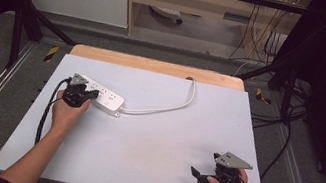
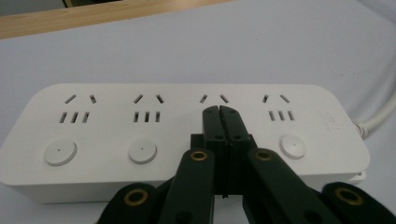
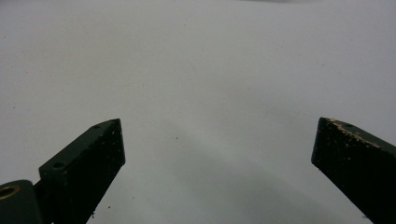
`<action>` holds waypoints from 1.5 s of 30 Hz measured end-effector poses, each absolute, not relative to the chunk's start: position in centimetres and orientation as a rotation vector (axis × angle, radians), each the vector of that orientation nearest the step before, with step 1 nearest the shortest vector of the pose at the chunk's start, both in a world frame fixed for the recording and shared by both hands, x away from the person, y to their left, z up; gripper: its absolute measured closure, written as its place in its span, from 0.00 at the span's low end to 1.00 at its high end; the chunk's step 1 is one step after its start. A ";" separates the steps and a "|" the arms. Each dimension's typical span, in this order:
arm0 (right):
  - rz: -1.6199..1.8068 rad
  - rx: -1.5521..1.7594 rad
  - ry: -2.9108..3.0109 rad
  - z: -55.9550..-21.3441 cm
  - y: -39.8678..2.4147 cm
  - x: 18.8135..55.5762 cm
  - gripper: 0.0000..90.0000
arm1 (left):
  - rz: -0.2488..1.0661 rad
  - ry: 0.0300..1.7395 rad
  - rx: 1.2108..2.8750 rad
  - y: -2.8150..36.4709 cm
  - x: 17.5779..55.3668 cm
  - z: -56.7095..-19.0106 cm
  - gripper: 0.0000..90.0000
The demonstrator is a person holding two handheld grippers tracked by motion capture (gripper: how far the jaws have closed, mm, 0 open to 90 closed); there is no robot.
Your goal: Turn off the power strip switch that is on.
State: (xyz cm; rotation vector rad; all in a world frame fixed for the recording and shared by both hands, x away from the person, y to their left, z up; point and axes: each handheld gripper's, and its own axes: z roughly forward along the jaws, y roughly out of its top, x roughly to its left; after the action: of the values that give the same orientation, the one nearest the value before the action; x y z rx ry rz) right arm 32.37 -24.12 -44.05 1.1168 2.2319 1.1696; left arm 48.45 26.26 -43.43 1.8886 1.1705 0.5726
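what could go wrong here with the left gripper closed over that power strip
1. The left gripper, jaws shut, sits over the third socket group of the power strip, hiding that group's round button. If it is pressing, it may miss the button or catch the slots.
2. The strip lies loose on the table; the open right gripper is far from it, so a push could slide it.
3. Its cable curves across the table and could drag if the strip shifts.

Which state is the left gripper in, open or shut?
Shut: the left gripper has its fingers pressed together, tips over the power strip.
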 end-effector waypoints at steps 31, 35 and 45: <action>1.165 1.116 2.237 -44.0 -24.2 32.3 0.04 | 0.613 1.151 1.906 26.1 48.4 -43.8 1.00; 1.166 1.118 2.237 -44.0 -24.2 32.3 0.04 | 0.604 1.160 1.897 26.1 48.4 -43.8 1.00; 1.166 1.117 2.239 -44.0 -24.2 32.3 0.04 | 0.612 1.163 1.891 26.1 48.3 -43.9 1.00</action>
State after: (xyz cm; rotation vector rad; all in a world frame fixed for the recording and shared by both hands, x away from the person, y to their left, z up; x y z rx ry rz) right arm 32.25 -24.16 -44.01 1.1172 2.2390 1.1664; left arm 48.29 26.10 -43.93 1.8912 1.1627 0.6118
